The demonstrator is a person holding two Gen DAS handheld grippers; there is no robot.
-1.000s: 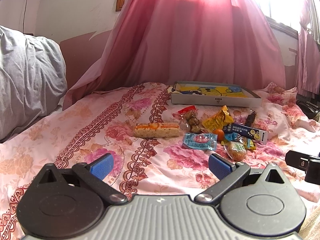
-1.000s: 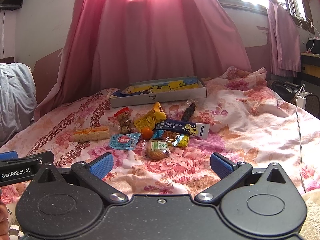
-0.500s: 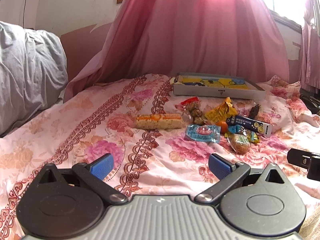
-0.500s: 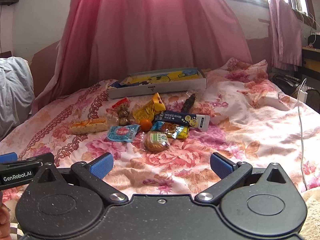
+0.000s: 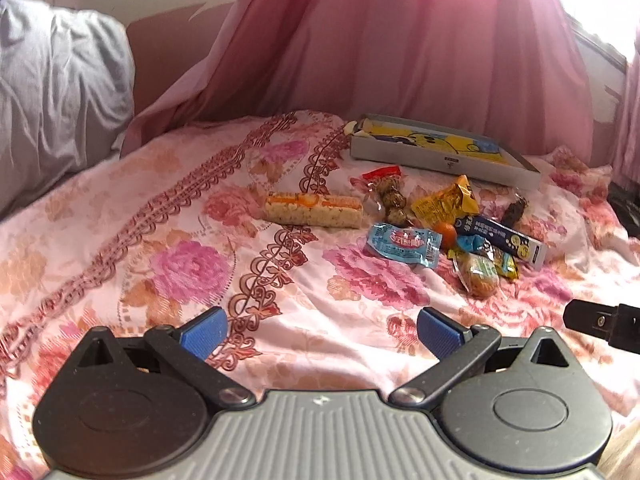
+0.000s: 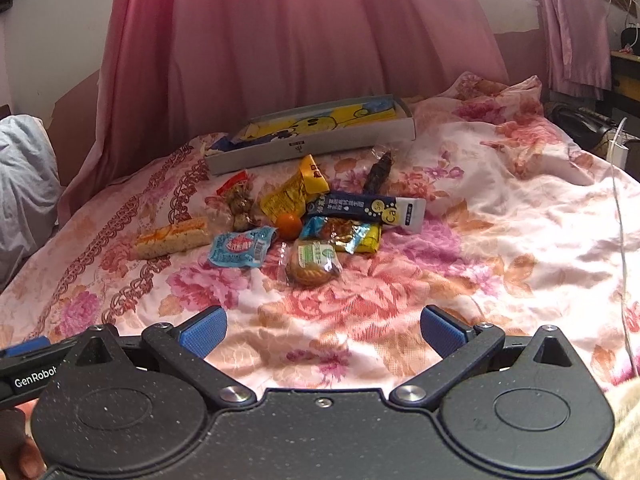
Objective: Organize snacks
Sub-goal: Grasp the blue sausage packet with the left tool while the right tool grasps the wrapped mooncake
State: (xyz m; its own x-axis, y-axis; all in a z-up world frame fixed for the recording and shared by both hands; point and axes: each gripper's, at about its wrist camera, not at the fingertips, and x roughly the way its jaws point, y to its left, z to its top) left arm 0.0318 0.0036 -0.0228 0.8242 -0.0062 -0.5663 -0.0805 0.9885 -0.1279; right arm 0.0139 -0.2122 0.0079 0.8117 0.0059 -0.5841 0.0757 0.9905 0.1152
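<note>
While both tools hover over the floral bedspread [image 6: 500, 216], the left gripper [image 5: 322, 330] and right gripper [image 6: 323, 330] have their fingers spread wide, holding nothing. Ahead, the snacks [image 6: 296, 220] lie clustered on the bedspread, just in front of a shallow grey tray [image 6: 320, 142] near the pink curtain [image 6: 300, 40].

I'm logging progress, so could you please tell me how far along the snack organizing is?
Nothing looks done: the box holds no loose snacks. Nothing is in hand; the left gripper and right gripper are open and short of the pile. All remains: rice bar, blue packet, cookie and the rest.
</note>
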